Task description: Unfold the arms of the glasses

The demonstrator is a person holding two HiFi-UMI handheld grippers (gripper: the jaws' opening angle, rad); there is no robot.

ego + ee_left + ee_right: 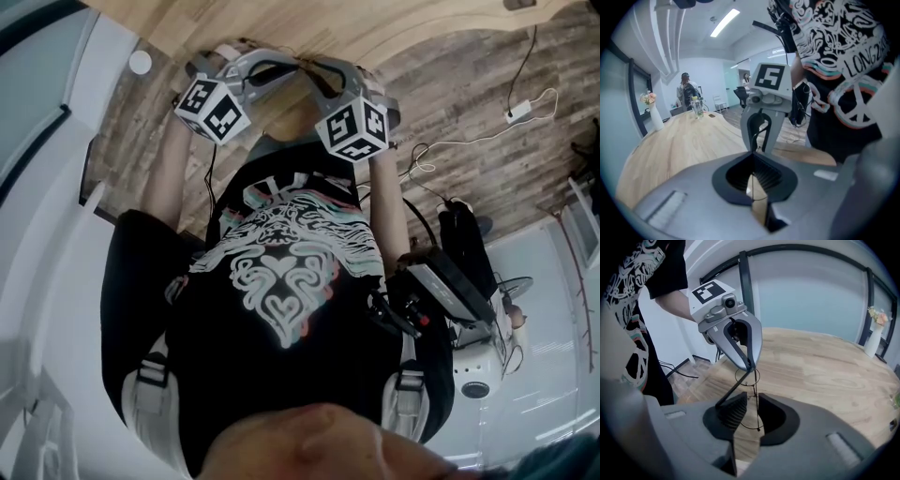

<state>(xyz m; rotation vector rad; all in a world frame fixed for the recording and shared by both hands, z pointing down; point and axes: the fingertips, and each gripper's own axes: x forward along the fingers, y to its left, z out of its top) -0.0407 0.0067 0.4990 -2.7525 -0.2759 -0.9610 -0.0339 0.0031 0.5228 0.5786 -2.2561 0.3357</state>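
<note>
Far left of the right gripper view: a black printed T-shirt (633,268) and a bare forearm.

Upper left of centre: left hand-held gripper (749,364), grey, with a marker cube on top. Pointed down toward the camera, jaws pressed together on the glasses (734,386) at the top of the thin wire frame.

Centre of frame: glasses held in the air between the two tools, above the counter (825,366). One round lens ring just under the pinch. A dark arm slanting down and left from the pinch to the outer side of the near left jaw.

Bottom centre: right hand-held gripper (750,404), jaws a narrow gap apart, with a second thin rim standing in the gap. Contact between rim and pads too fine to make out.

Right half: pale wood counter. At the far right edge, a white vase (873,343) with flowers.

Head view, top centre: both tools raised in front of the chest, tips close together.
</note>
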